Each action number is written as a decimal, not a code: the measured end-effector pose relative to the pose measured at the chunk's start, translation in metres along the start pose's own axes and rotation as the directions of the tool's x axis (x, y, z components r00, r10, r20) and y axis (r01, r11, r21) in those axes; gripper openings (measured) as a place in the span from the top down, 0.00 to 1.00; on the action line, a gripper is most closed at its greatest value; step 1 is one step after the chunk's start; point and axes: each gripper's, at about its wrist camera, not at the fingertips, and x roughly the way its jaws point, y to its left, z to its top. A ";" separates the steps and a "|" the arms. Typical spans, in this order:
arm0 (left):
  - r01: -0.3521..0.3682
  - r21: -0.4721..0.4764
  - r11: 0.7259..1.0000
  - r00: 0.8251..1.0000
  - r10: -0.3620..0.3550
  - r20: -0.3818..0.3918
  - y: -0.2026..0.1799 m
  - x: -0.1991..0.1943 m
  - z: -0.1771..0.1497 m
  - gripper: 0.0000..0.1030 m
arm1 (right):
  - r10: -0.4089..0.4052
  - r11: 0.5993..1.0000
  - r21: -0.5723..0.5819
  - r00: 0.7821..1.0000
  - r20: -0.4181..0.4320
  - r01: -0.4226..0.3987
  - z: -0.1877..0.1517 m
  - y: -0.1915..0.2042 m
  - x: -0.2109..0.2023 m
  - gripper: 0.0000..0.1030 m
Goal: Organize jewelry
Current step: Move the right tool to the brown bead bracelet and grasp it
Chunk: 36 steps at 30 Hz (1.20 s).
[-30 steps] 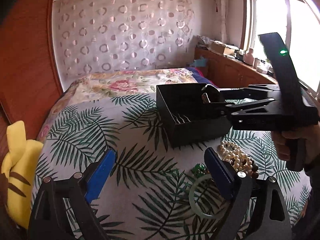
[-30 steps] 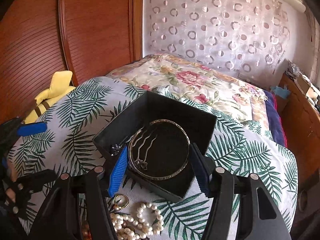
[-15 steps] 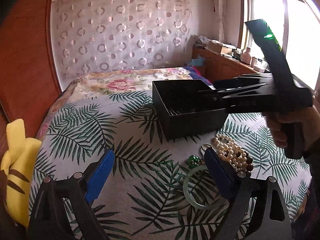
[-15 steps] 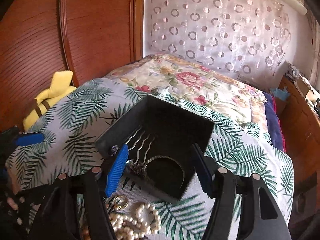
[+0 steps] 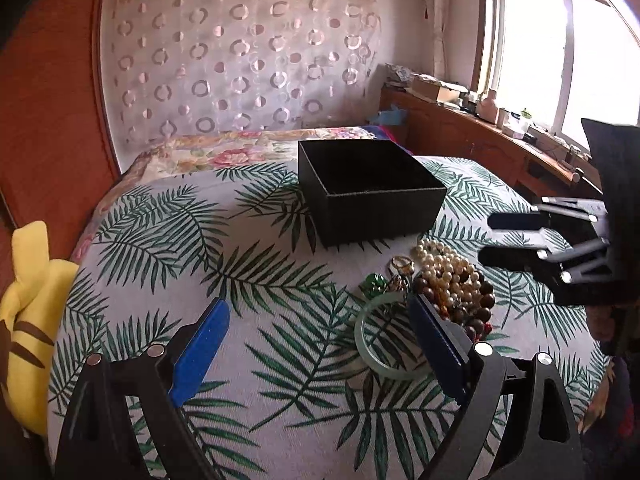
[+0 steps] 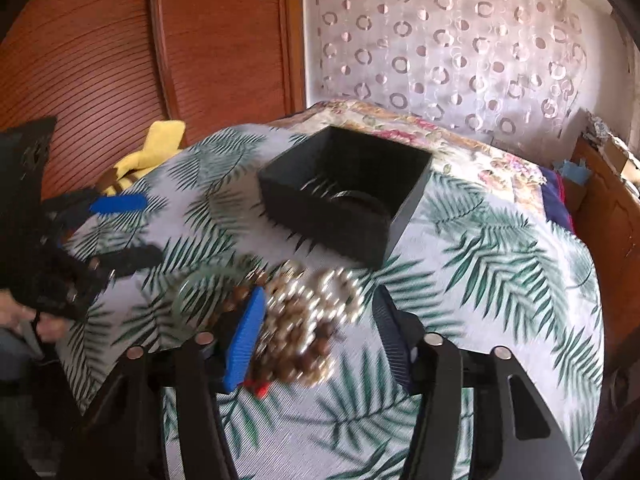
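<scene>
Beads (image 6: 308, 320), blurry, btwn closing right hand-held gripper (image 6: 320, 336) pads, seemingly ungripped; left hand-held gripper (image 5: 316, 344) apart.

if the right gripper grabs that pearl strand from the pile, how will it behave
The pearl strand likely drapes limp, since it lies in loose loops. It may drag neighbours along, being tangled with the brown beads. Its round, glossy pearls could slip between the right gripper's pads.

The right gripper (image 6: 316, 336) has pulled back from the black box (image 6: 340, 208) to above the bead pile (image 6: 308, 312), apparently empty, jaws narrowing.
</scene>
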 end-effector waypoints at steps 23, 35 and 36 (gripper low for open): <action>-0.003 -0.005 1.000 1.000 0.003 -0.013 0.002 -0.005 -0.015 0.15 | 0.026 0.991 -0.131 0.996 -0.080 -0.036 -0.017 0.058 0.025 0.70; 0.001 -0.003 1.000 1.000 -0.001 -0.017 -0.002 -0.004 -0.015 0.15 | 0.038 0.994 -0.103 0.999 0.007 -0.037 -0.006 0.042 -0.001 0.86; 0.002 -0.004 1.000 1.000 -0.002 -0.019 -0.002 -0.004 -0.015 0.15 | 0.033 0.995 -0.098 0.999 0.021 -0.031 -0.003 0.040 -0.005 0.86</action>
